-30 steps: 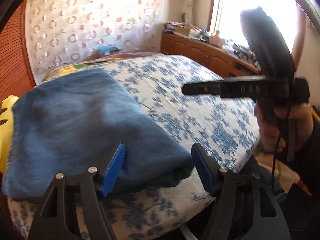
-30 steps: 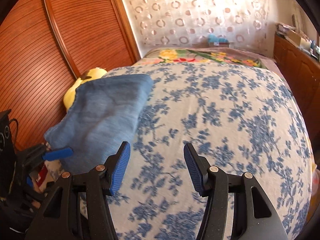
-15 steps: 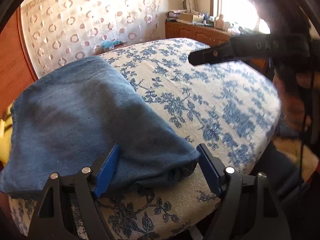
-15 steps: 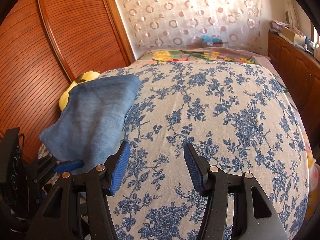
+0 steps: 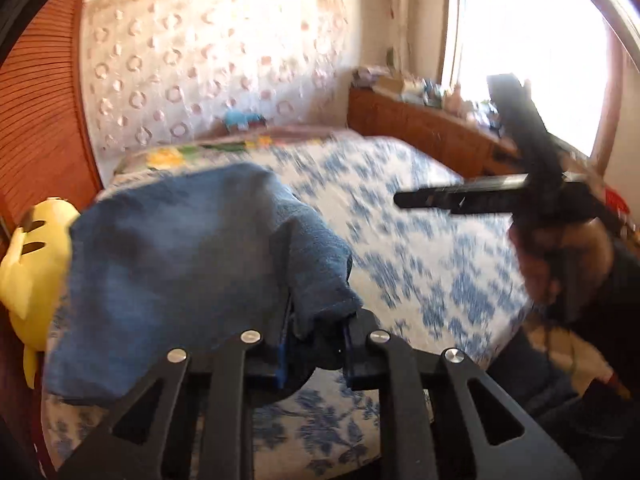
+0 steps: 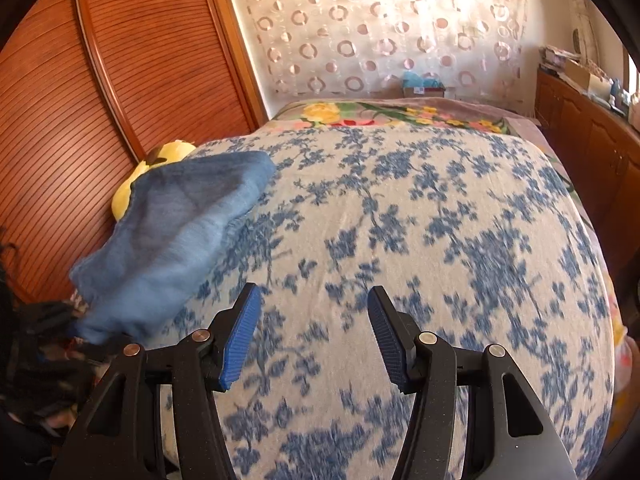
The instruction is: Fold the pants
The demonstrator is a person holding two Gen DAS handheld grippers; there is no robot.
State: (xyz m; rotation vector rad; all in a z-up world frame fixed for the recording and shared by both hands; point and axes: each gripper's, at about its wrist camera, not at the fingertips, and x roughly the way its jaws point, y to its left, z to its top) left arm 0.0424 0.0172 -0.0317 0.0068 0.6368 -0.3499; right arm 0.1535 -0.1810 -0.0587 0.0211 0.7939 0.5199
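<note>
The folded blue denim pants point(image 5: 168, 264) fill the left-centre of the left wrist view, lying at the edge of the blue-flowered white bedspread point(image 6: 420, 220), one corner bunched and pinched between the pressed-together fingers of the left gripper point(image 5: 314, 344). The right gripper point(image 6: 314, 336) hovers spread over the bedspread, holding nothing. A yellow plush toy point(image 5: 28, 276) sits at far left beside the pants

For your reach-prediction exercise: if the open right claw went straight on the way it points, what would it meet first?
Probably the blue-flowered white bedspread just ahead of the right claw; the folded blue denim pants lie off to its left. Depth is uncertain.
</note>
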